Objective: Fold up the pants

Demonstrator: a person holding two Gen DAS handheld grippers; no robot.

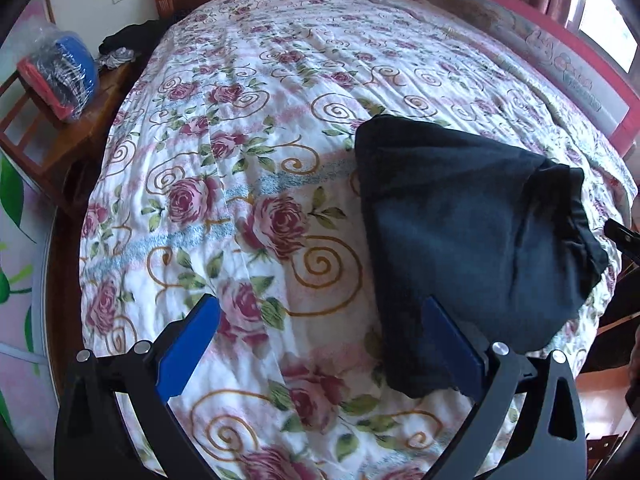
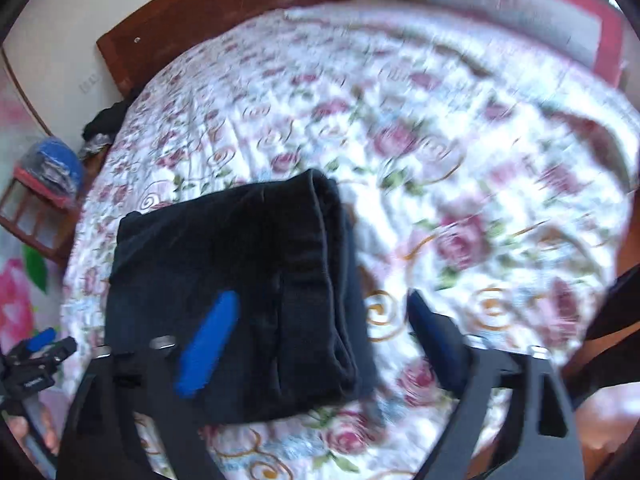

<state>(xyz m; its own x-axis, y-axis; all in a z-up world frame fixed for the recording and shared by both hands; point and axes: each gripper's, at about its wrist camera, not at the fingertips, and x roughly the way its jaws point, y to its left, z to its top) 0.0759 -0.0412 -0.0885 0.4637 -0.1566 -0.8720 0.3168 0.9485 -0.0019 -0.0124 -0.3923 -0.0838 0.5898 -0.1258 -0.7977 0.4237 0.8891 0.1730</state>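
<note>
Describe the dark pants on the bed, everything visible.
The pants are dark, almost black, of soft matte cloth, folded into a compact, roughly rectangular bundle with stacked layers showing along one edge. They lie flat on the floral bedspread. Neither hand-held gripper clamps them; both stand open over them.

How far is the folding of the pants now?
Nearly done, it seems. The dark pants lie as a compact folded bundle on the floral bedspread. The left gripper and the right gripper are open, holding nothing. Left: perhaps tidying the bunched edge.
</note>
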